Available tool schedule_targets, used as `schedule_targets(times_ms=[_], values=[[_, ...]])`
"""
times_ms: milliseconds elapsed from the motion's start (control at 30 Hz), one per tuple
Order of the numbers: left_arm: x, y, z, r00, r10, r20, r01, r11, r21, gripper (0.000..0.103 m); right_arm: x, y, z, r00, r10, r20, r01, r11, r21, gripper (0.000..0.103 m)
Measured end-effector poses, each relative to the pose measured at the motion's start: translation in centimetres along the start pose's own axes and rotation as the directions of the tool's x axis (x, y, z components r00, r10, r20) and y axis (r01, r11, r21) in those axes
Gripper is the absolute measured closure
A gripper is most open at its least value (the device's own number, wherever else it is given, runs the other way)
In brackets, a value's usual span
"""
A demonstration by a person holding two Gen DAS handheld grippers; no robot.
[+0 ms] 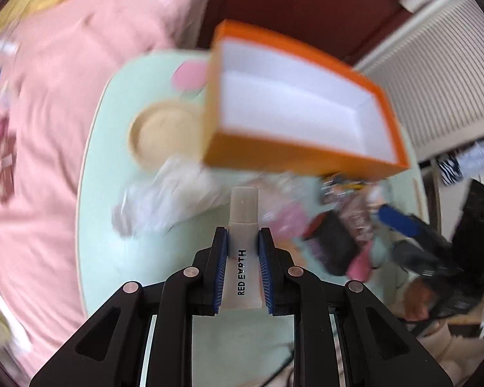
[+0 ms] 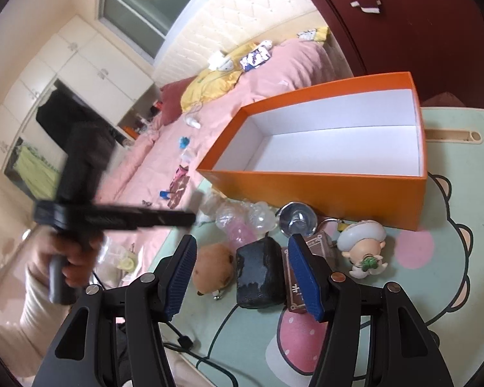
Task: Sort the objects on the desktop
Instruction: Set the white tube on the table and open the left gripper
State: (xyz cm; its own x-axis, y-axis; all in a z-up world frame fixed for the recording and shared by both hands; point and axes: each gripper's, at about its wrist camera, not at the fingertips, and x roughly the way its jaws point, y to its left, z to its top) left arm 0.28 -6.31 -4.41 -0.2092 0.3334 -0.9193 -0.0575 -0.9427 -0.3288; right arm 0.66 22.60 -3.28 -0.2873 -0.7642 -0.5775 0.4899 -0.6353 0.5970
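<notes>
Tube: a small white tube (image 1: pixel 243 245) printed "RED EARTH", cap pointing far, is clamped between the blue pads of the left tool (image 1: pixel 243 248) and carried above the bench (image 1: pixel 103 225).

Box: an orange box (image 2: pixel 322 190) with a white, bare interior stands at the far side of the bench; in the left wrist view it lies just beyond the tube's cap, slightly right.

Pile: near the box's front wall lie crumpled clear plastic (image 2: pixel 242 216), a shiny round metal object (image 2: pixel 297 219), a black block (image 2: pixel 261 274), a brown plush toy (image 2: pixel 213 267), a brown printed packet (image 2: pixel 301 285) and a small figurine (image 2: pixel 364 248).

Right tool: the right tool (image 2: pixel 242 274) is spread wide and holds nothing, poised over the black block with pads either side.

Step in hand: judged the carry of the tube toward the box, nothing yet sorted into it.

Next move: likely calls for lifting the tube over the near wall and letting go inside; the right tool looks placed to close on the black block.

Left view only: the tube and its lettering, a round wooden dish (image 1: pixel 159 135) left of the box; heavy blur smears the pile.

Right view only: the pile sharply, the person's hand (image 2: pixel 71 258) gripping the left tool's handle, the pink bed (image 2: pixel 242 87) beyond the bench's left edge.
</notes>
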Motion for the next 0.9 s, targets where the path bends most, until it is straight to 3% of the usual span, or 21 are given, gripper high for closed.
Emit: schedule_targets(times_ms=[200,267,333,500,600,667,767,833,900], values=[[1.6,0.9,-0.5,0.998,-0.013,0.062,0.015,0.999,-0.034,0.081,0.8,0.6,-0.8,0.999,-0.032,-0.007,0.032,0.999,-0.018,0.044],[1.4,1.2,-0.4,0.997,-0.007,0.078,0.011,0.999,-0.048,0.073,0.8,0.8,-1.3,0.998,-0.061,-0.004,0.061,0.998,-0.024,0.044],[0.8,1.3,-0.5,0.992,0.021,0.121,-0.014,0.998,-0.058,0.049,0.5,1.1,-1.9,0.995,-0.103,0.008,0.103,0.994,-0.032,0.044],[-2.0,0.2,-1.6,0.957,0.127,0.26,-0.124,0.992,-0.03,0.046,-0.2,2.0,-3.1,0.978,-0.205,0.041,0.207,0.977,-0.058,0.043],[-3.6,-0.2,-2.9,0.946,0.109,0.305,-0.11,0.994,-0.012,0.046,-0.8,3.1,-3.6,0.954,-0.289,0.075,0.295,0.951,-0.09,0.038],[-4.7,-0.8,-4.3,0.927,0.135,0.349,-0.14,0.99,-0.012,0.045,-1.0,3.7,-4.0,0.934,-0.347,0.088,0.356,0.929,-0.106,0.032],[-4.8,-2.0,-6.9,0.911,0.17,0.377,-0.189,0.982,0.013,0.033,-0.7,4.2,-4.7,0.903,-0.424,0.072,0.43,0.893,-0.133,0.03],[-4.0,-2.7,-8.5,0.91,0.187,0.371,-0.211,0.977,0.026,0.033,-0.4,4.3,-5.3,0.876,-0.479,0.048,0.481,0.864,-0.151,0.03],[-2.8,-3.5,-10.1,0.911,0.209,0.356,-0.236,0.971,0.035,0.033,-0.1,4.0,-5.8,0.865,-0.501,0.02,0.498,0.855,-0.148,0.03]])
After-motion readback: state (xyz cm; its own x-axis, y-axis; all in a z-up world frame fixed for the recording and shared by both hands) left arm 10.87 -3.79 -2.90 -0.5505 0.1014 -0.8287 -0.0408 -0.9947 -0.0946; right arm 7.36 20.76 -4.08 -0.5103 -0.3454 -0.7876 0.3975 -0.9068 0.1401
